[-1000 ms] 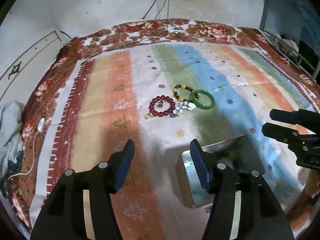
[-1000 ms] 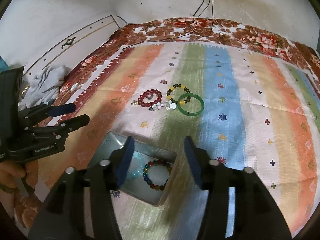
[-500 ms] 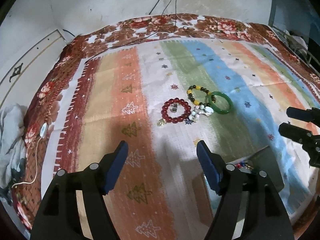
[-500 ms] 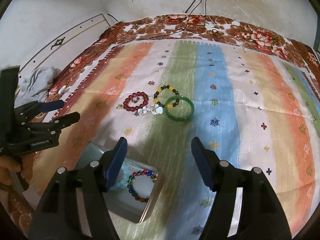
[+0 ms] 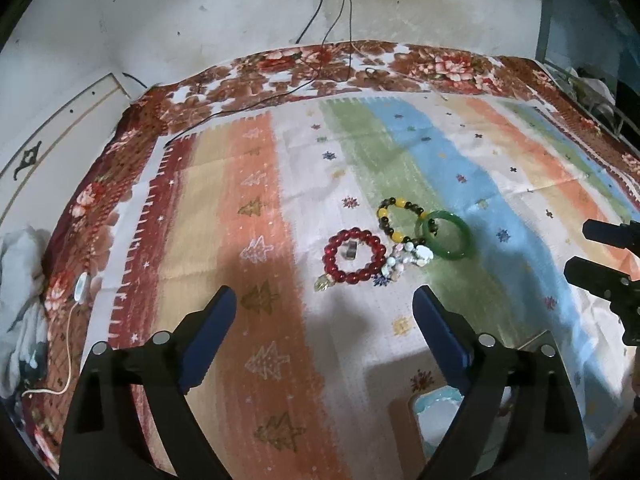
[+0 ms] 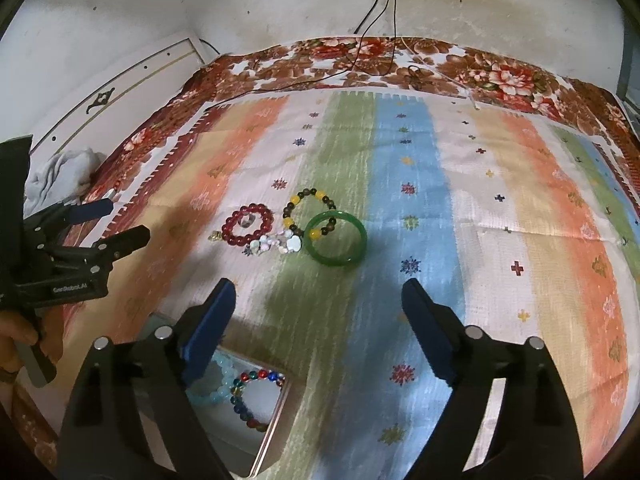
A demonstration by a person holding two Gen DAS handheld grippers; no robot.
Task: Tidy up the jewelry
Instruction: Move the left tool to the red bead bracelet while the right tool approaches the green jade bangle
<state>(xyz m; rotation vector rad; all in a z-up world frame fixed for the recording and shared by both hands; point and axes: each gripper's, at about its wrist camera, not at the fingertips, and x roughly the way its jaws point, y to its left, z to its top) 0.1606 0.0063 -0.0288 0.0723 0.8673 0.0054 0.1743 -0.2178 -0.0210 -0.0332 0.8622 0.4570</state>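
On the striped cloth lie a red bead bracelet (image 5: pixel 354 257) (image 6: pixel 249 225) with a small ring inside it, a yellow and brown bead bracelet (image 5: pixel 396 216) (image 6: pixel 306 210), a green bangle (image 5: pixel 445 234) (image 6: pixel 335 243) and a white charm piece (image 5: pixel 408 258) (image 6: pixel 278 243). A metal tin (image 6: pixel 276 420) (image 5: pixel 404 420) in front holds a light blue bracelet (image 6: pixel 218 380) and a multicoloured bead bracelet (image 6: pixel 248 396). My left gripper (image 5: pixel 324 312) (image 6: pixel 120 224) is open and empty, short of the red bracelet. My right gripper (image 6: pixel 318 312) (image 5: pixel 588 248) is open and empty, short of the green bangle.
The flowered bedspread (image 6: pixel 500 76) edges the cloth at the back, with black cables (image 6: pixel 376 12) running up the wall. A grey cloth heap (image 5: pixel 20 280) and a white cord (image 5: pixel 72 340) lie at the left edge.
Both grippers have moved forward from over the tin toward the jewelry cluster and have opened wider. The tin has slid to the bottom of both views.
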